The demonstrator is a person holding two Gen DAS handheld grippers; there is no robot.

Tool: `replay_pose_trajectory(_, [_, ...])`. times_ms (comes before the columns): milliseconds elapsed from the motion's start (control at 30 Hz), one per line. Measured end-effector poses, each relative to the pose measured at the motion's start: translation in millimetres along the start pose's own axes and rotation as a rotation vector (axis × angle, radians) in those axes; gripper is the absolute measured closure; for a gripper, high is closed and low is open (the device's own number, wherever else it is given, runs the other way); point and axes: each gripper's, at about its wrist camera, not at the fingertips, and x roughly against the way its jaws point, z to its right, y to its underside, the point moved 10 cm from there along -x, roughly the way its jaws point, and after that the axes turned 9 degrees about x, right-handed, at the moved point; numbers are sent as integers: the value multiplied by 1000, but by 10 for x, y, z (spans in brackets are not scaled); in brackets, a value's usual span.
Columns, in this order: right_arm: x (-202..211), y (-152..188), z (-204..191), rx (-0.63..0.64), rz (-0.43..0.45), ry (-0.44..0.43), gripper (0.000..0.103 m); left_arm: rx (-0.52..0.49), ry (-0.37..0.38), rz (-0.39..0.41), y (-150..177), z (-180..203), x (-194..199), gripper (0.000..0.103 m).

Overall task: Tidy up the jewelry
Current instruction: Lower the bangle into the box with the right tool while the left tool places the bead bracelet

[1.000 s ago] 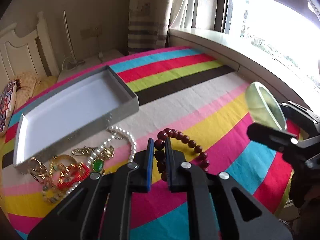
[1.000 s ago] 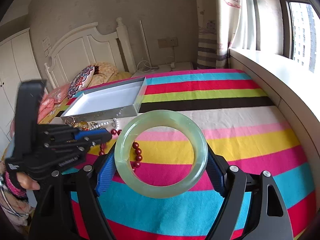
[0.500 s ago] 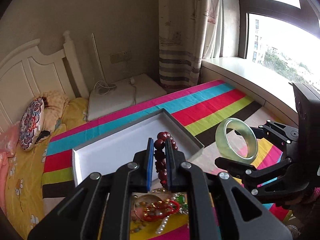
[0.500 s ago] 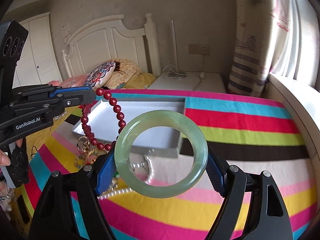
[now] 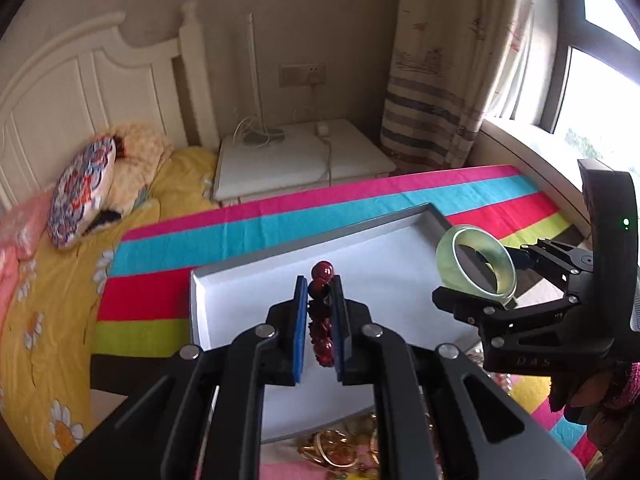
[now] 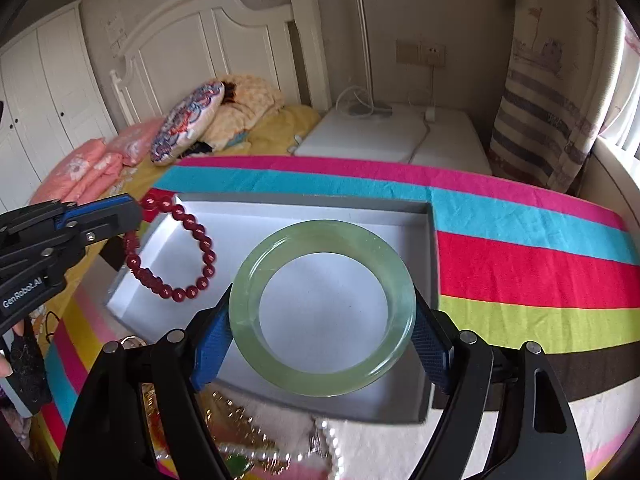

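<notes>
Only the right wrist view shows the red bead bracelet [image 6: 172, 256] as a full loop, hanging from the left gripper [image 6: 132, 210] over the tray [image 6: 430, 236]; the left wrist view shows just a few beads between nearly closed jaws. The right gripper [image 6: 322, 330] has its jaws spread wide, clamped on the green jade bangle [image 6: 322, 378], held above the tray's white floor. A jewelry pile [image 6: 248, 444] lies on the bed beneath the right jaws.

I see a bed covered by a striped cloth [image 6: 520, 256] in pink, cyan, red, green and dark bands. A shallow grey tray [image 6: 430, 240] lies on it. Just beside the tray's near wall lie gold jewelry [image 5: 340, 448] and a pearl strand [image 6: 332, 440].
</notes>
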Motion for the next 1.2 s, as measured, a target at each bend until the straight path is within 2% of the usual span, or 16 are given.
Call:
replay_pose_trajectory(267, [-467,152,118,1,-118,49,25,177,58,-81,275,-407,-346,92])
replay_pose_trajectory(333, [-461,148,103,35,-106,81,21,210,59,-114,388,-472,-419,74])
replay_pose_trajectory(367, [-456,148,82,36,-106,71,15,214,58,-119,421,-501,-441,57])
replay_pose_trajectory(400, [-450,149,77,33,-104,59,12,210,53,-119,461,-514,-450,50])
replay_pose_trajectory(667, [-312,419,28,170,-168,163,13,135,21,-158,792,-428,-465,49])
replay_pose_trajectory(767, [-207,549,-10,159,-167,165,12,77,-13,-153,911,-331,-429,44])
replay_pose_trajectory(1033, [161,936,-119,110,-139,199,12,55,6,-157,1237,-180,-162,43])
replay_pose_trajectory(1200, [377,1150,-249,96,-104,210,12,46,1,-147,1480,-92,42,32])
